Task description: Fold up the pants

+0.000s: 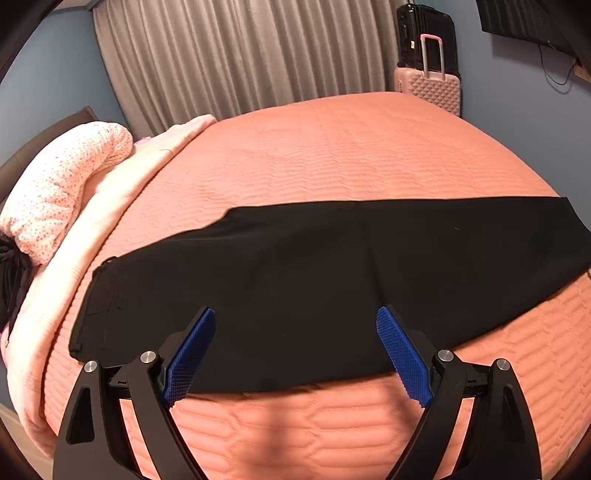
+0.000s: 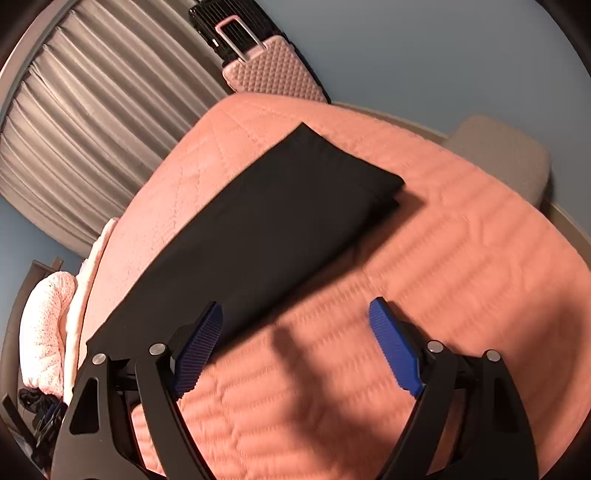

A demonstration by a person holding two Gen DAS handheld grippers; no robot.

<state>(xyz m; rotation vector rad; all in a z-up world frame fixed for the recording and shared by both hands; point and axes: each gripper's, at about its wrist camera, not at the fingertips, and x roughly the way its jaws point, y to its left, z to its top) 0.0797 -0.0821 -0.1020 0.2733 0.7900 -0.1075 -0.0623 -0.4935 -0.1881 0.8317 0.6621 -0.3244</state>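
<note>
1. Blue ribbed pads [image 1: 190, 360] of the left gripper [image 1: 295, 325] are seen nearest the lens in the left wrist view, set wide apart on black arms, with nothing clamped between them.
2. Black pants [image 1: 314, 291] are laid flat across the salmon quilted bedspread [image 1: 351, 155], folded lengthwise into one long band that runs from left to right in this view.
3. Whether the left gripper's pads touch the cloth cannot be told; they appear over the near edge of the pants.
4. In the right wrist view, the right gripper [image 2: 295, 321] is likewise shown with its blue pads [image 2: 395, 347] spread wide and nothing gripped.
5. One pad of the right gripper is seen over the near edge of the pants [image 2: 266, 229]; the other is seen over bare bedspread [image 2: 461, 266].
6. The leg end of the pants is seen towards the far side of the bed in the right wrist view, with two layers showing at the hem corner.
7. A shadow is cast on the bedspread between the right gripper's pads.
8. A pink floral pillow [image 1: 62, 188] and a pale pink blanket [image 1: 122, 199] are seen at the left end of the bed.
9. Grey curtains [image 1: 240, 55] hang behind the bed, and a pink suitcase [image 1: 428, 86] stands in front of a black suitcase [image 1: 424, 33] by the blue wall.
</note>
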